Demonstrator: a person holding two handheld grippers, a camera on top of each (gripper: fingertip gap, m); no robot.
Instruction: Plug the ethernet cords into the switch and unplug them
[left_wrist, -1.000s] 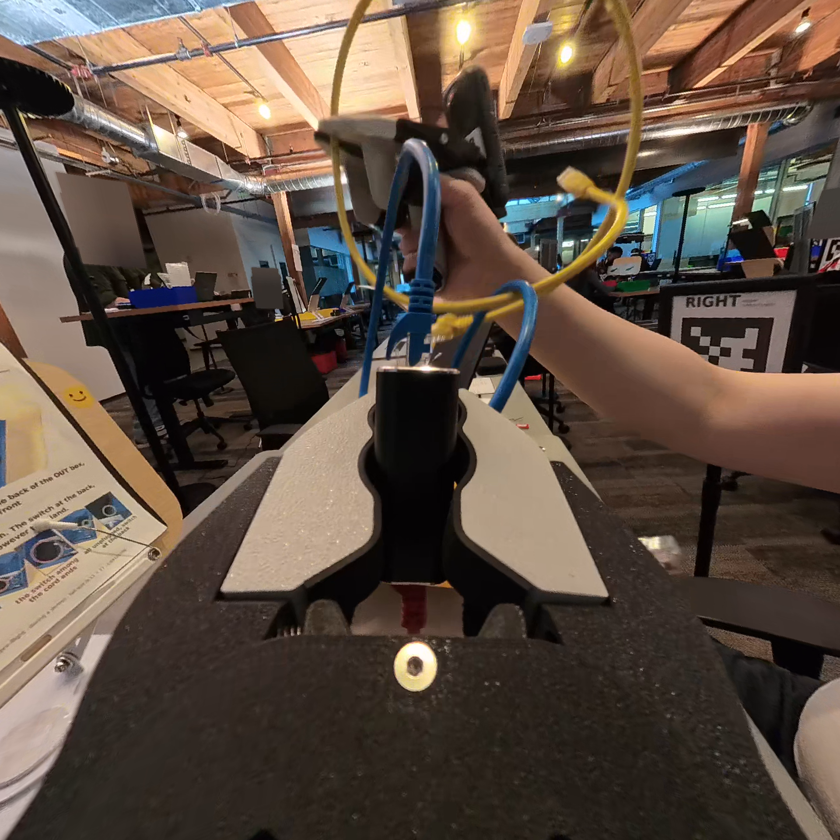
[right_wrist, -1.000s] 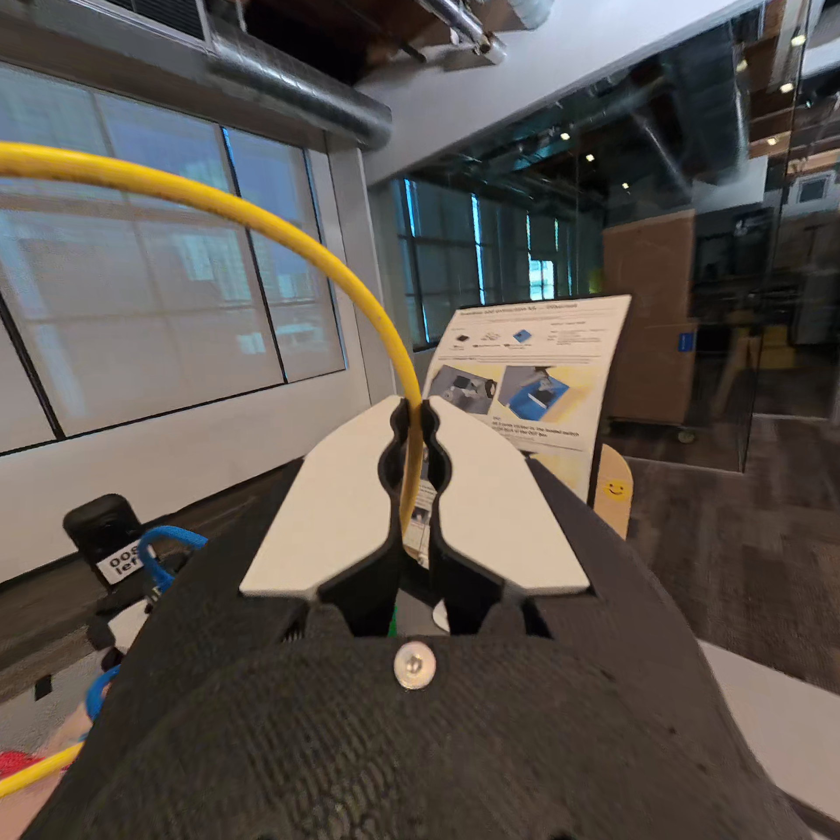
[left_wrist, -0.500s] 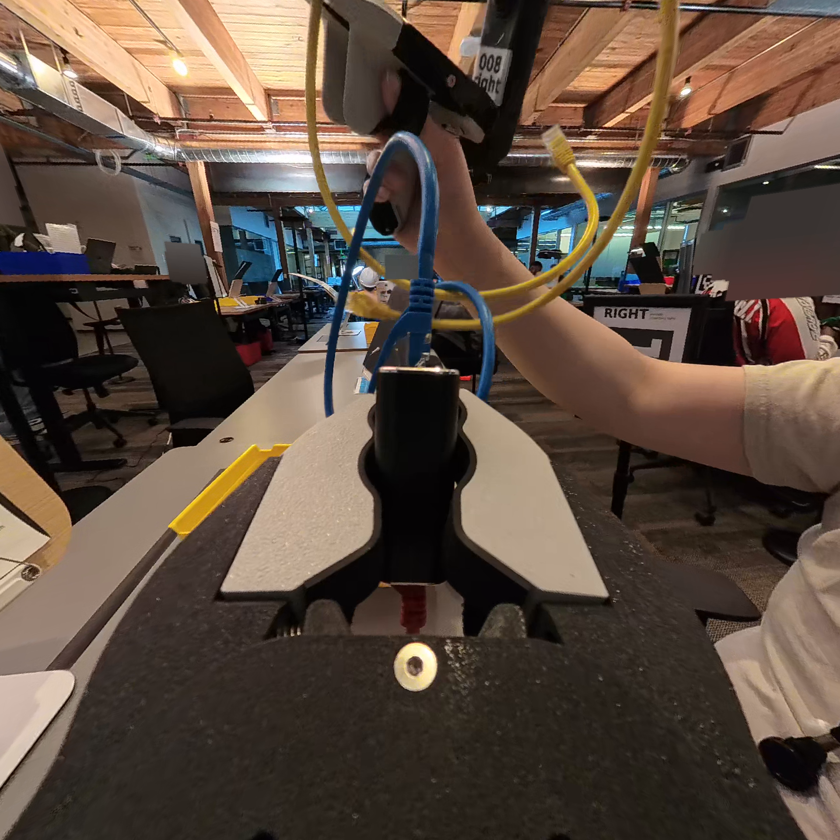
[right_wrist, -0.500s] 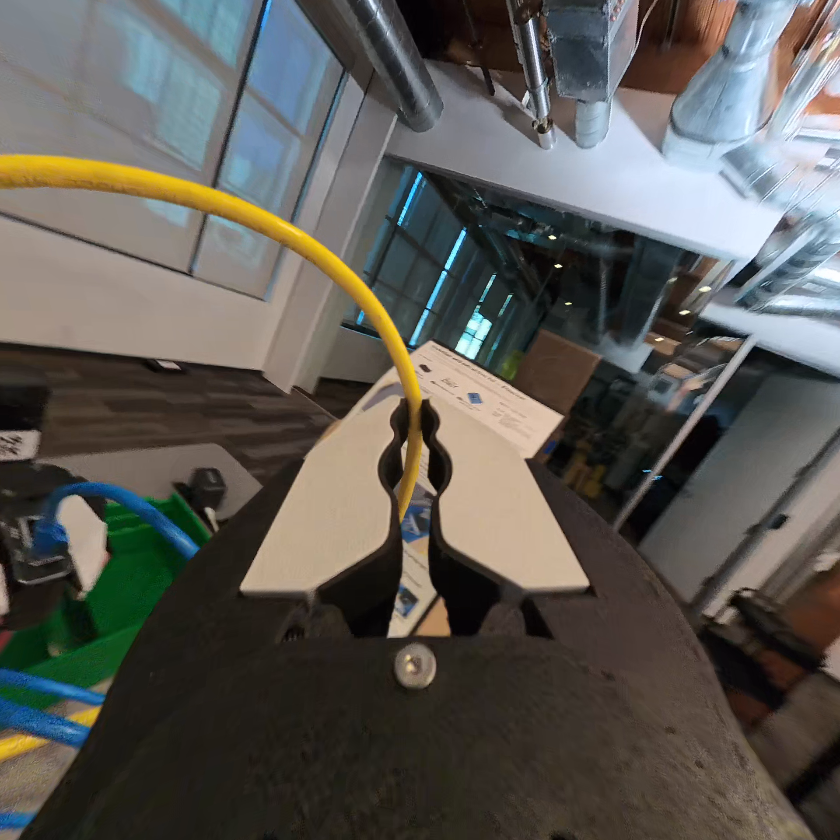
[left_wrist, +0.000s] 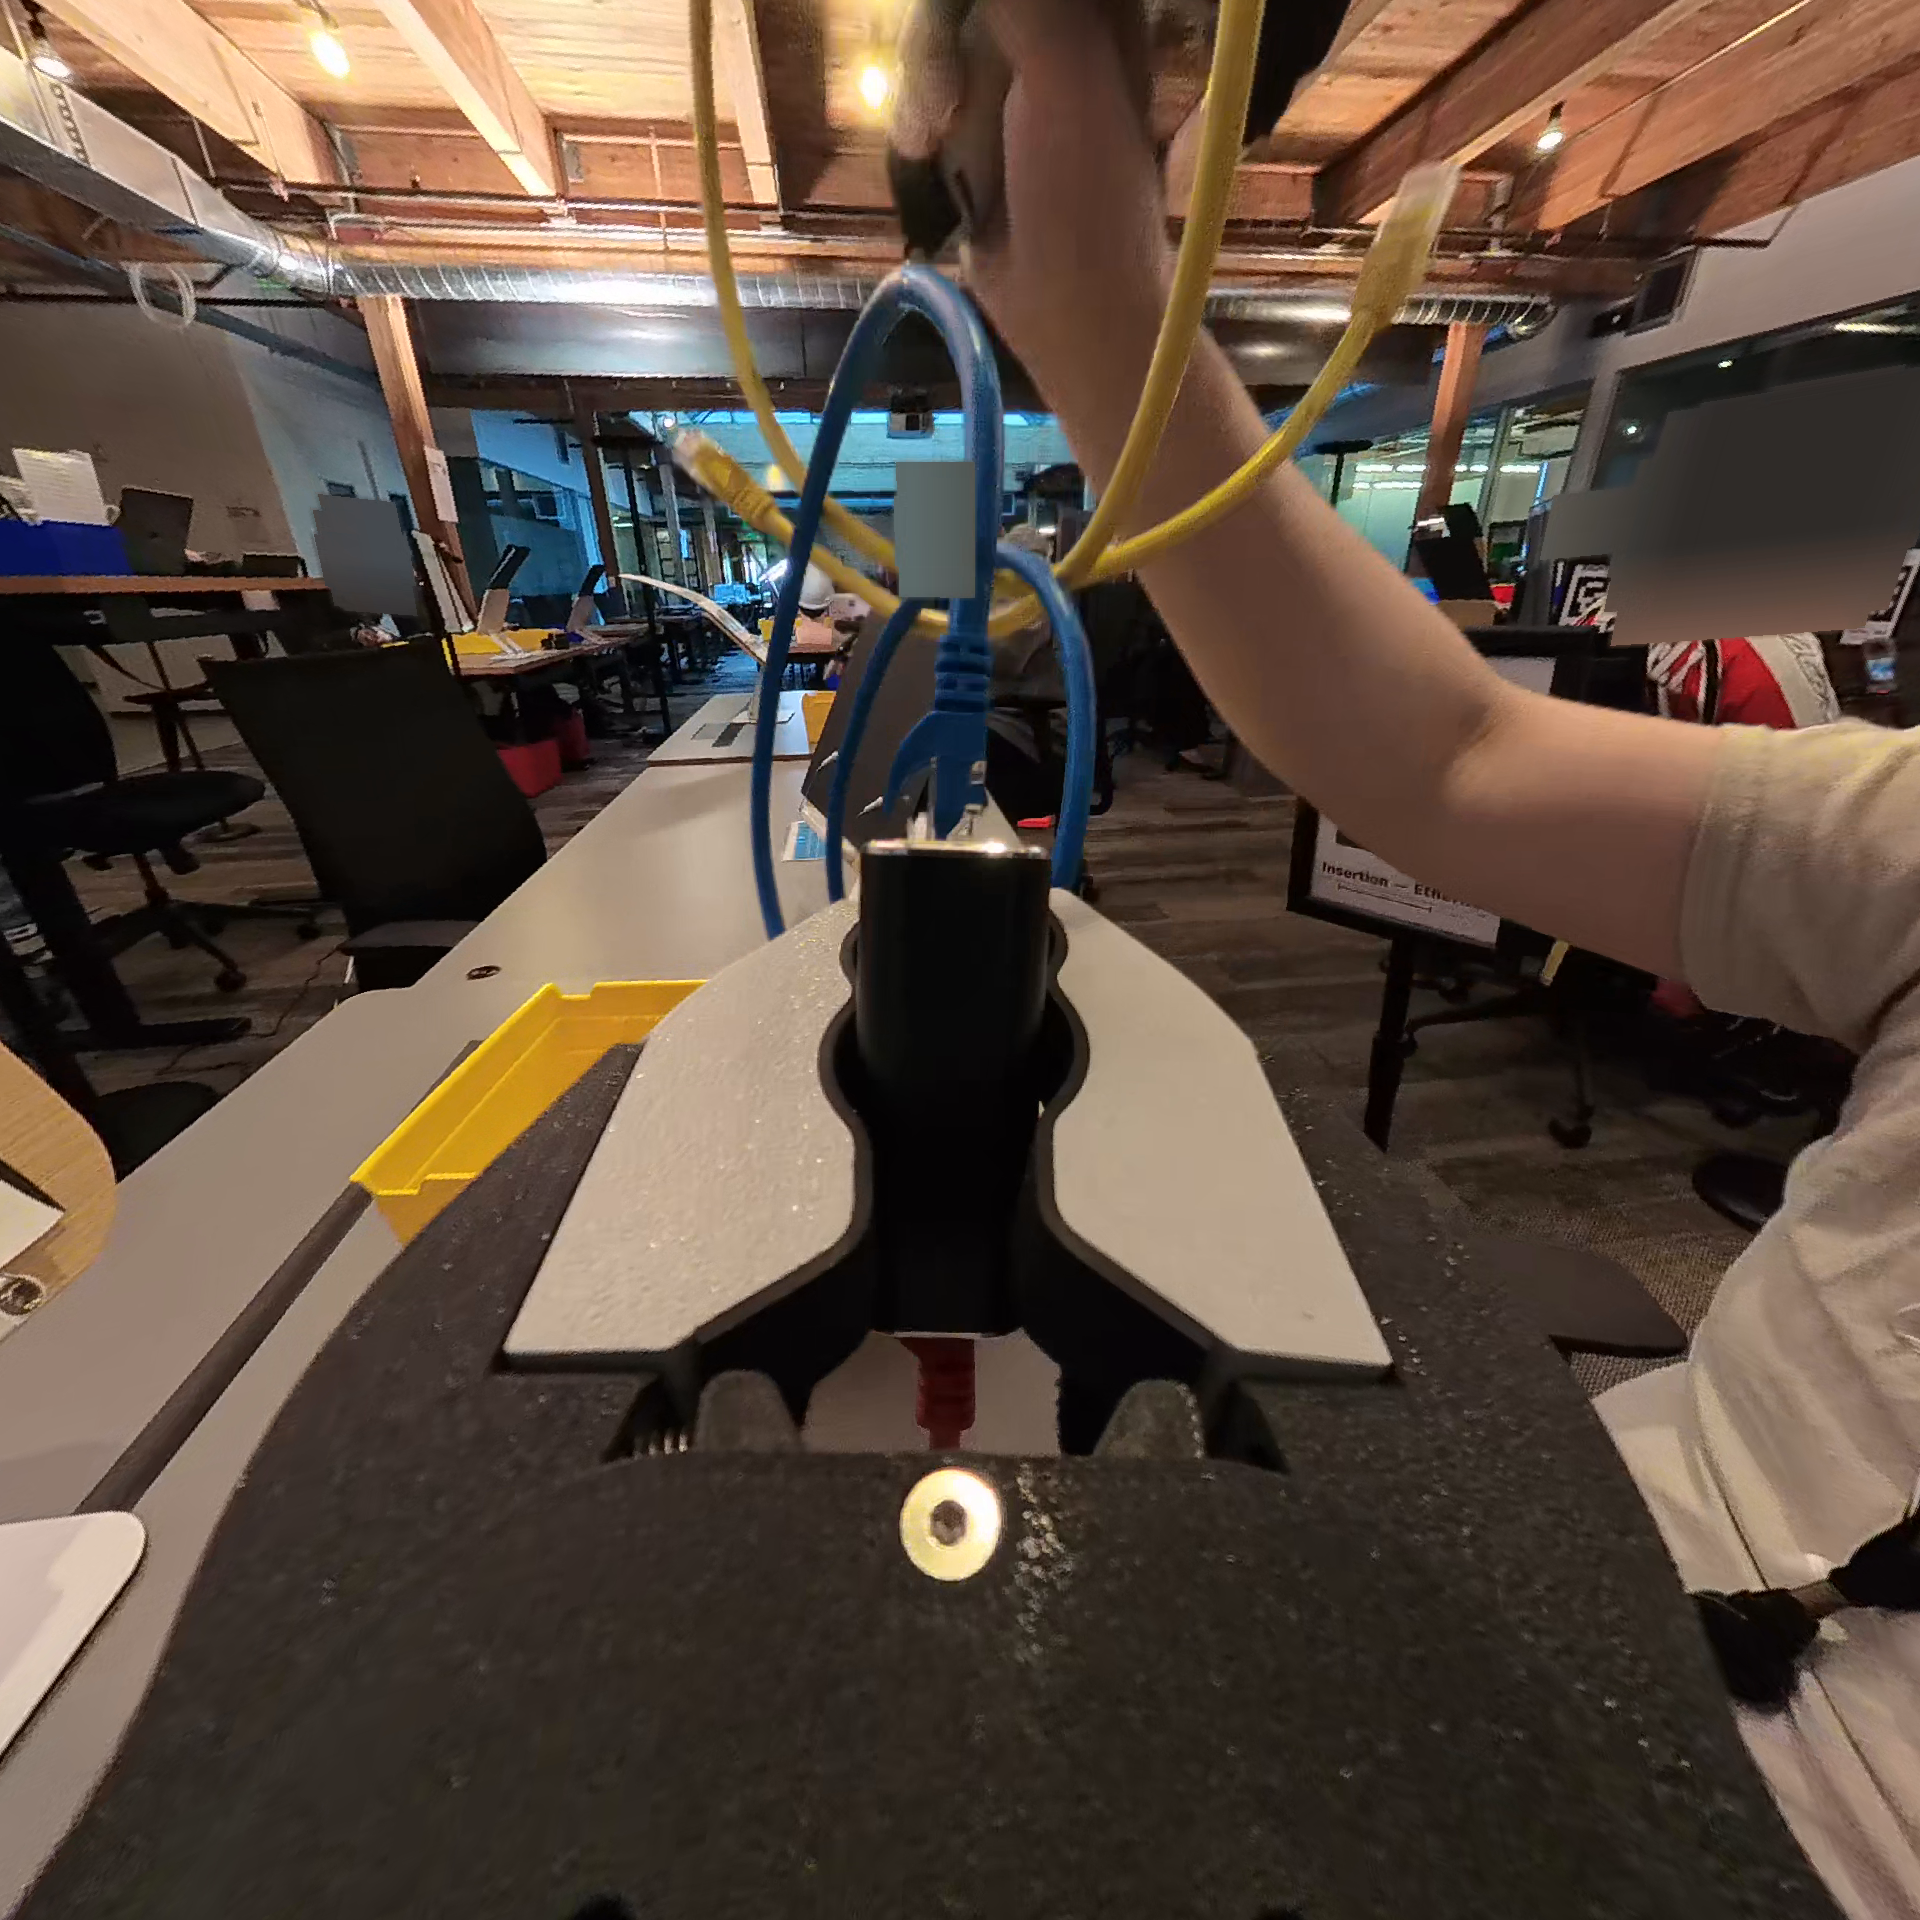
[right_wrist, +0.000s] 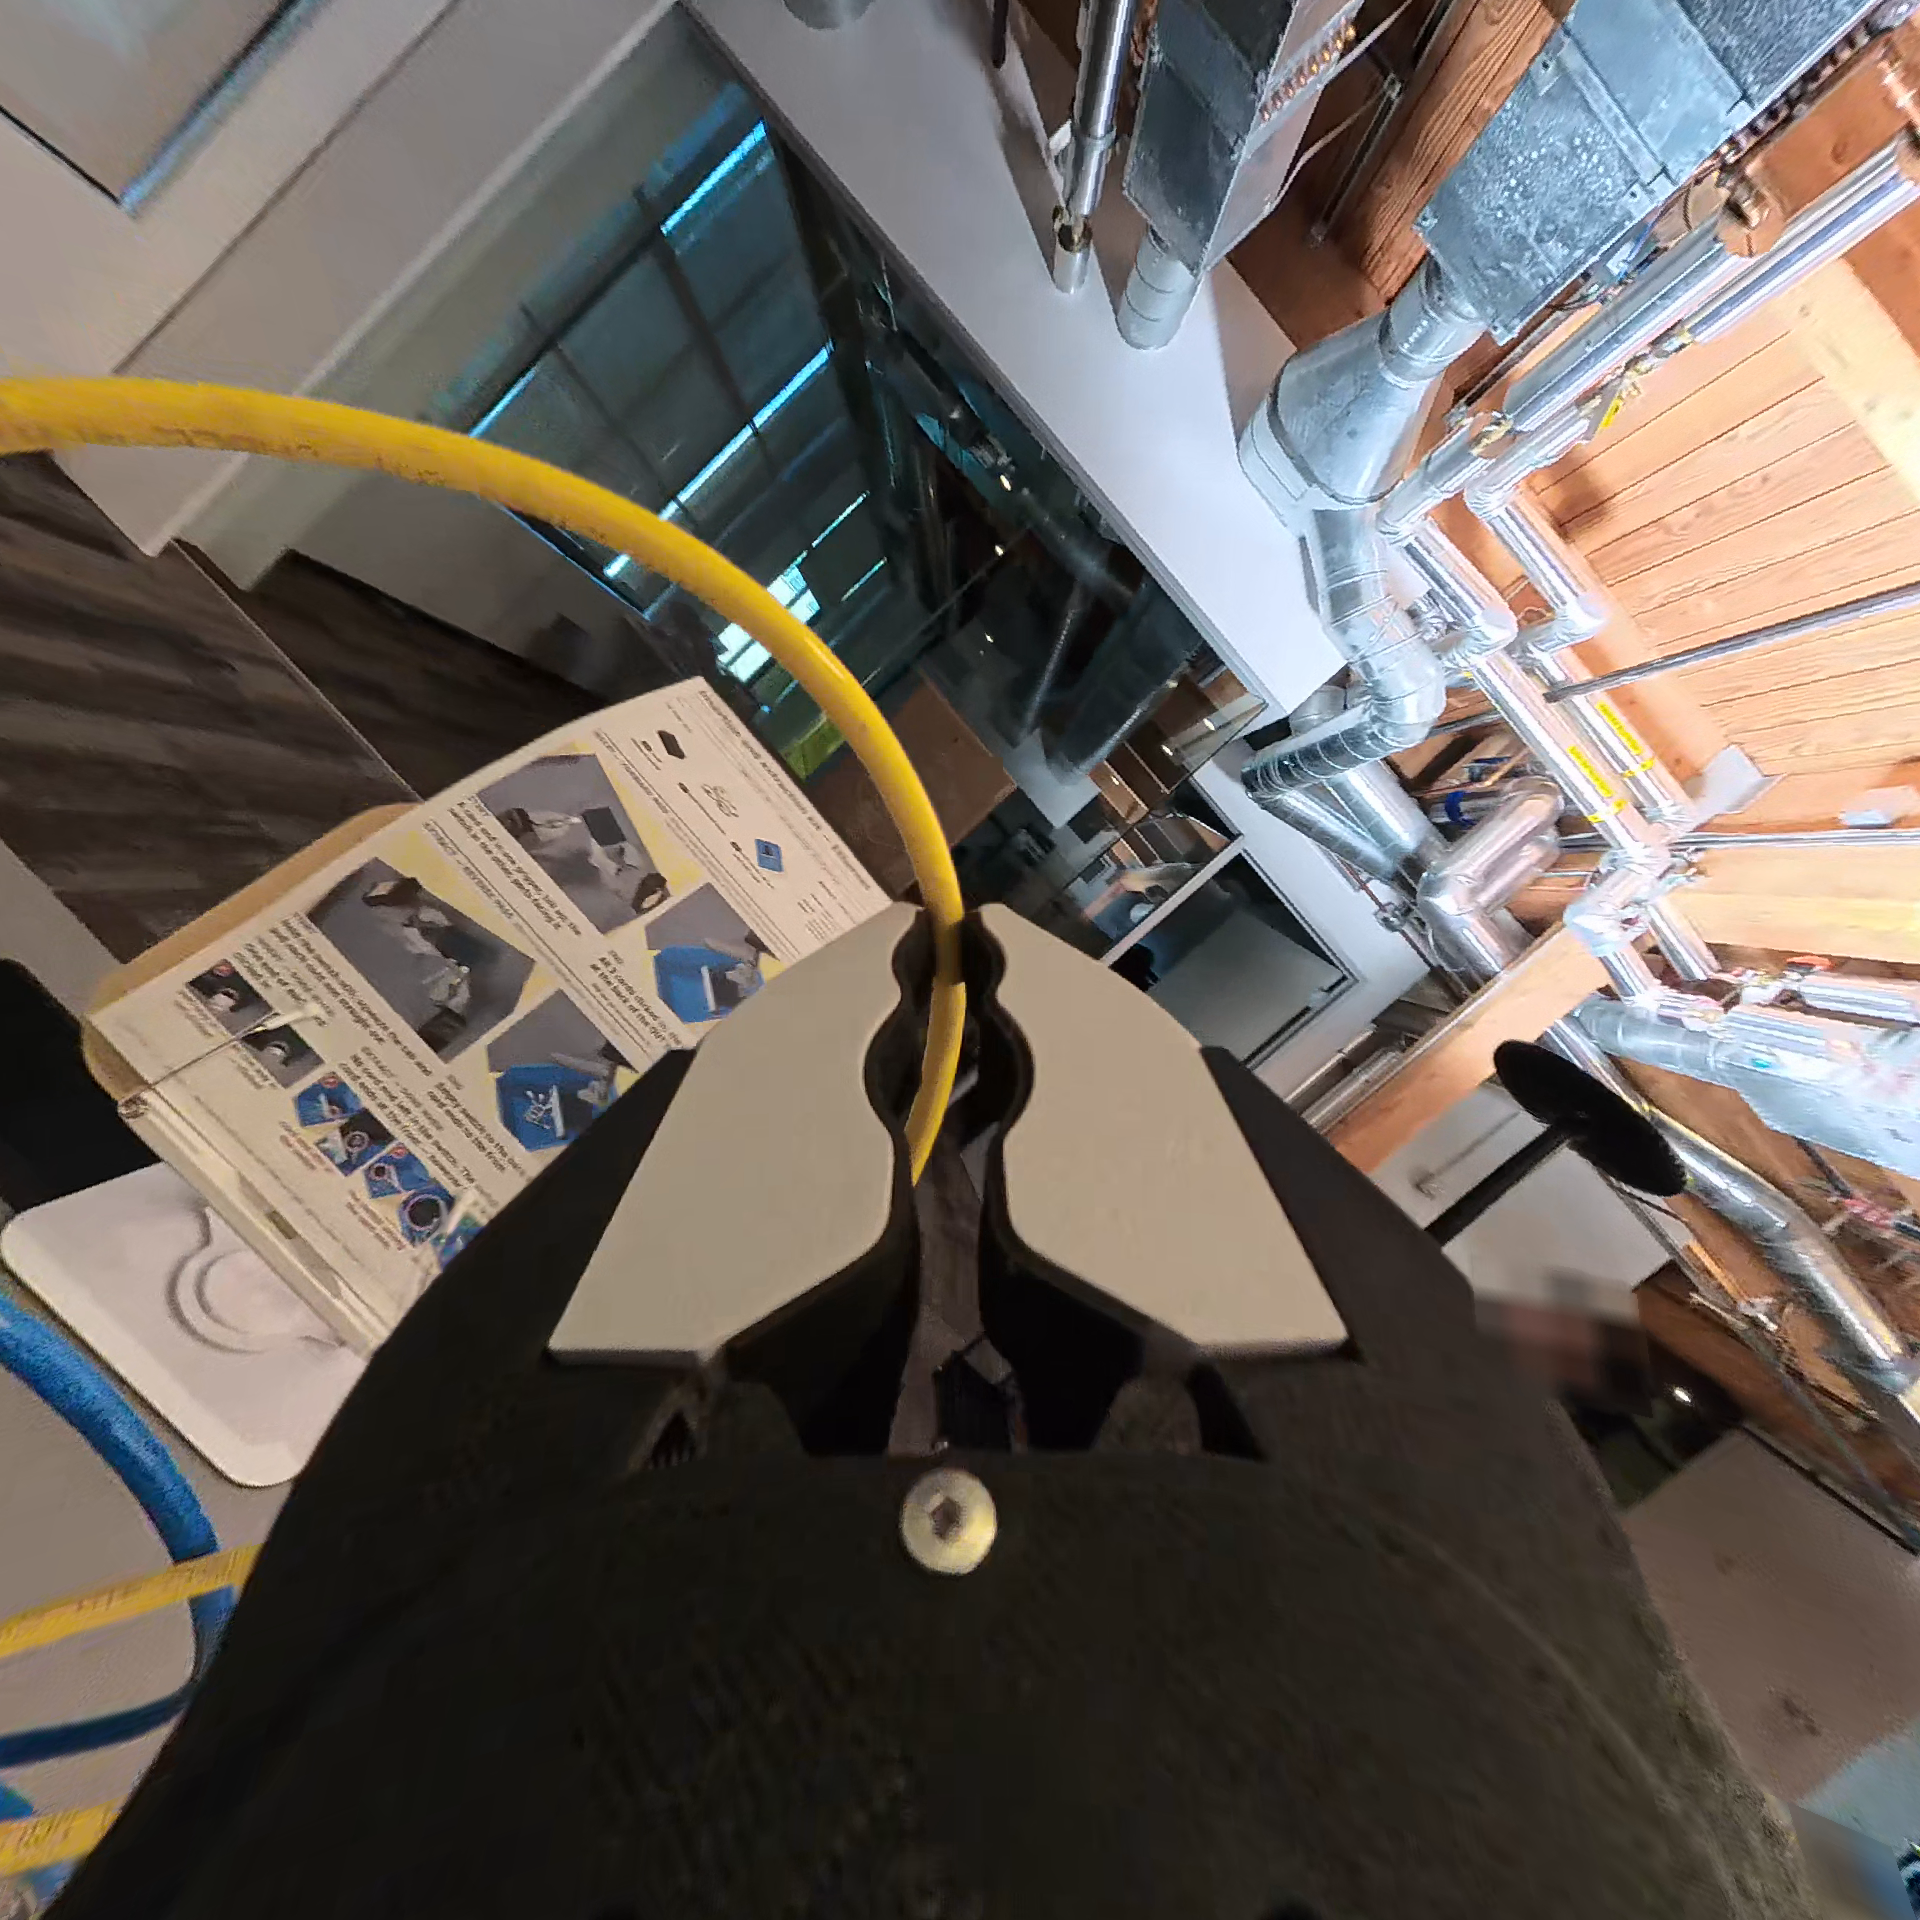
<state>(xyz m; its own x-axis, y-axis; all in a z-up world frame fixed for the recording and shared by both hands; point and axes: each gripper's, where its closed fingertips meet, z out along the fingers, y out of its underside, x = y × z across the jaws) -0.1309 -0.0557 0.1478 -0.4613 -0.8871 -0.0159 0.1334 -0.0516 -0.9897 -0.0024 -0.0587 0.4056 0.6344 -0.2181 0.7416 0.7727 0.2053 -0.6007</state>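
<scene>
My left gripper (left_wrist: 951, 940) is shut on a black switch (left_wrist: 951, 1039) and holds it upright above the table. A blue ethernet cord (left_wrist: 961, 665) is plugged into the switch's top end, and a red cord (left_wrist: 943, 1392) shows at its lower end. My right gripper (right_wrist: 940, 940) is shut on a yellow ethernet cord (right_wrist: 665, 540) that arcs away to the left. In the left wrist view the yellow cord (left_wrist: 1174, 343) loops high above the switch, both its plugs (left_wrist: 1403, 239) hanging free, held up by a hand (left_wrist: 1039, 187) at the top edge.
A yellow bin (left_wrist: 520, 1081) sits on the grey table (left_wrist: 582, 914) at the left. An instruction sheet (right_wrist: 499, 935) stands on a board by a white plate (right_wrist: 208, 1309). Office chairs (left_wrist: 384, 790), desks and a sign stand (left_wrist: 1392, 894) lie beyond. Some 30 centimeters of space lies between my two pairs of fingers.
My right gripper has risen and rolled with the yellow cord still in it, lifting the cord's loop higher above the switch. My left gripper has turned right, still holding the switch.
</scene>
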